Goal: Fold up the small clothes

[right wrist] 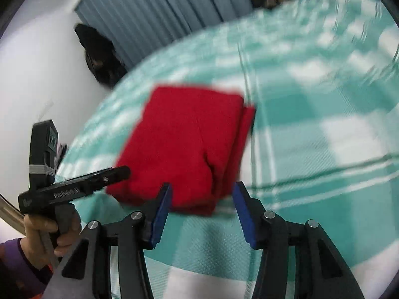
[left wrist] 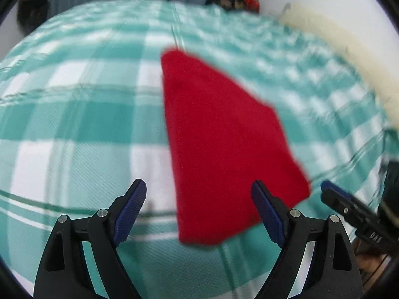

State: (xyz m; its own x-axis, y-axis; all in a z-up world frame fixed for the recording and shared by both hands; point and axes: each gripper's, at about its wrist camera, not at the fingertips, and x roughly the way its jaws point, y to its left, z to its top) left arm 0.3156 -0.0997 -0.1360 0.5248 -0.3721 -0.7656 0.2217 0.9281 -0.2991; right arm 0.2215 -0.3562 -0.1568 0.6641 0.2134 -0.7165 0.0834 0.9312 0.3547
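We see the left gripper (left wrist: 199, 208) and right gripper (right wrist: 202, 210) both spread wide, holding nothing, hovering at the near edge of the folded red cloth (right wrist: 185, 147) lying on the checked sheet (right wrist: 311, 114).

1. Soft, even, fairly bright light; no glare or hard shadows.
2. Motion blur smears the red cloth (left wrist: 224, 144) and checked sheet (left wrist: 82, 114) in both views.
3. Each tool's fingers (right wrist: 162, 214) stay sharp.
4. Fisheye bends edges; corners are black.
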